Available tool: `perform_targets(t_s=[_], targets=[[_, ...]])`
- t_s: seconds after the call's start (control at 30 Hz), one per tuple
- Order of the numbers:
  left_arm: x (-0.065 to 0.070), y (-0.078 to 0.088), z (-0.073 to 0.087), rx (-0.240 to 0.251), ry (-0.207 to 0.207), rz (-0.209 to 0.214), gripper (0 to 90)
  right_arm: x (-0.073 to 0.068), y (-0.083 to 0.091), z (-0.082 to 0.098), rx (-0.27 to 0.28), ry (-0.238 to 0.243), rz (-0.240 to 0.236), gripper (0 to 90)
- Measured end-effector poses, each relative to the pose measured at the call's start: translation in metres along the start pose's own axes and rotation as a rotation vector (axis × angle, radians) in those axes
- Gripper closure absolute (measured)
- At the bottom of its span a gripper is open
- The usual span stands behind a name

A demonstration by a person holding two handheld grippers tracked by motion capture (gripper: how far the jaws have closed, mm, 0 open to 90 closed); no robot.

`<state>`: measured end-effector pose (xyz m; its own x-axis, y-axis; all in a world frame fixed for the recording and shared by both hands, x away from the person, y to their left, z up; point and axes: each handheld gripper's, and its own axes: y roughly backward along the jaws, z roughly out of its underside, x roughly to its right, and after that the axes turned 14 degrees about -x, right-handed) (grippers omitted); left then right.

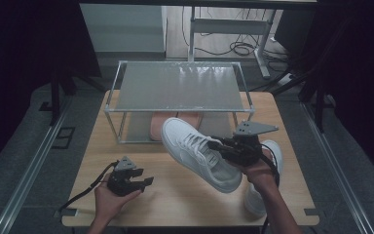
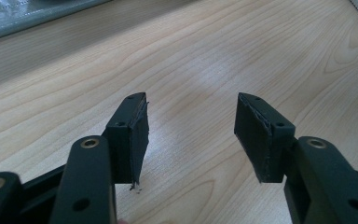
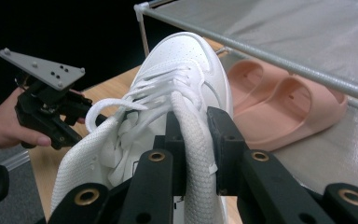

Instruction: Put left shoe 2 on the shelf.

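Right gripper (image 1: pixel 226 146) is clamped on the collar of a white sneaker (image 1: pixel 195 151), held off the table (image 1: pixel 175 195) with the toe aimed at the shelf rack (image 1: pixel 177 87), probably to slot it in beside the pink slippers (image 3: pixel 284 102) on the lower tier. A second sneaker (image 1: pixel 268 170) lies under that forearm. Left gripper (image 2: pixel 191 130) rests low over bare wood, jaws apart, nothing between them, apparently just waiting.

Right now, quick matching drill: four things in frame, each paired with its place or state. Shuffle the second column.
1. white sneaker
2. pink slippers
3. left tongs
4. second white shoe

A. open, nothing between them
B. on the rack's lower shelf
C. clamped by its collar, off the table
D. on the table behind the right hand

Pairs: 1-C, 2-B, 3-A, 4-D
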<state>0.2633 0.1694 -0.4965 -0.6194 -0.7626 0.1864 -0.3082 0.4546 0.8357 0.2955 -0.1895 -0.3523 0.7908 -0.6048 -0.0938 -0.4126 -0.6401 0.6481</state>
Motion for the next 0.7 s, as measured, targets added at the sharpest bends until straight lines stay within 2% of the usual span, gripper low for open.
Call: perform_targets(t_s=[0.7], targets=[[0.000,-0.001,0.000,-0.005,-0.001,0.002,45.3,0.005,0.002,-0.027,0.068,-0.009,-0.035,79.9]])
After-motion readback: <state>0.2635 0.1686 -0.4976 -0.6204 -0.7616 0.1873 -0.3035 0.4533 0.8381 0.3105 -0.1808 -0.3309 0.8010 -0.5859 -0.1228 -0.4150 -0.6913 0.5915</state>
